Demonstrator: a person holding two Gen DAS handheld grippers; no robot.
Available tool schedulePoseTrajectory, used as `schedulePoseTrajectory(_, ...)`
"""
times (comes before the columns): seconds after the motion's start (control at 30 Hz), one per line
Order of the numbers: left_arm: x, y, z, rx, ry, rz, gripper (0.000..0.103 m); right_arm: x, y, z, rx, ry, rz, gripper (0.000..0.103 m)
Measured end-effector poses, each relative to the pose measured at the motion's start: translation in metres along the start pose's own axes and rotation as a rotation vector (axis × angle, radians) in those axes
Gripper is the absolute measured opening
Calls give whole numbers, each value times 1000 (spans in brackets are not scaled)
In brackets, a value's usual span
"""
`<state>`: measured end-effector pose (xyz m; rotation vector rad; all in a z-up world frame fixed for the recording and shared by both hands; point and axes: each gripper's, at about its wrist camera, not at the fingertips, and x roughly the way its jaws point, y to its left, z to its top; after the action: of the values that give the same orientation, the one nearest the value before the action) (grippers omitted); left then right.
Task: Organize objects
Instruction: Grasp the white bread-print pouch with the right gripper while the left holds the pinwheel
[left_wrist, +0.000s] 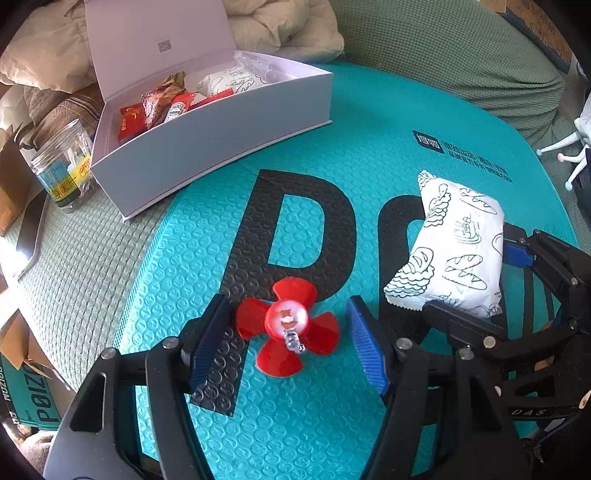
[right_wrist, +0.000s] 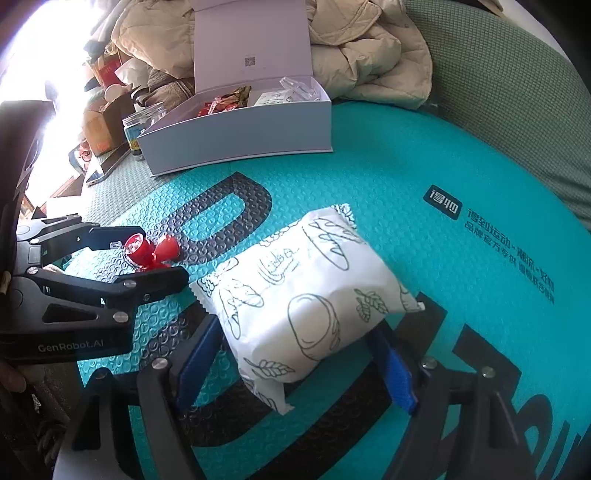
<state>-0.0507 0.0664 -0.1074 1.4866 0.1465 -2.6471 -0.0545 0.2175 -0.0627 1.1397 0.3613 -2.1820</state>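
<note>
A red flower-shaped toy (left_wrist: 286, 325) with a small clear figure on it lies on the teal bubble mat (left_wrist: 369, 147). My left gripper (left_wrist: 288, 299) stands open around it, a blue pad on each side with narrow gaps. To the right, a white bread packet (right_wrist: 295, 295) printed with line drawings rests on the mat between the pads of my right gripper (right_wrist: 295, 326), which is open. The right gripper (left_wrist: 476, 266) and the packet (left_wrist: 458, 243) also show in the left wrist view. In the right wrist view the left gripper (right_wrist: 162, 254) and the toy (right_wrist: 147, 251) are at the left.
An open white box (left_wrist: 221, 140) with its lid raised stands at the mat's far left edge and holds red snack packets and another bread packet. A clear jar (left_wrist: 62, 166) stands beside it. A beige jacket (right_wrist: 369, 55) and green sofa fabric (left_wrist: 461, 55) lie behind.
</note>
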Motion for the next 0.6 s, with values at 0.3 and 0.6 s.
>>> schedulePoseTrajectory(0.3,-4,4,-1,-9,-8,-8,50,-3,-4,2,51,-21,28,54)
schedulePoseTrajectory(0.6,-14,16,-3,-56,-7,-5,50,-14,-1,5,63,-44,47,40)
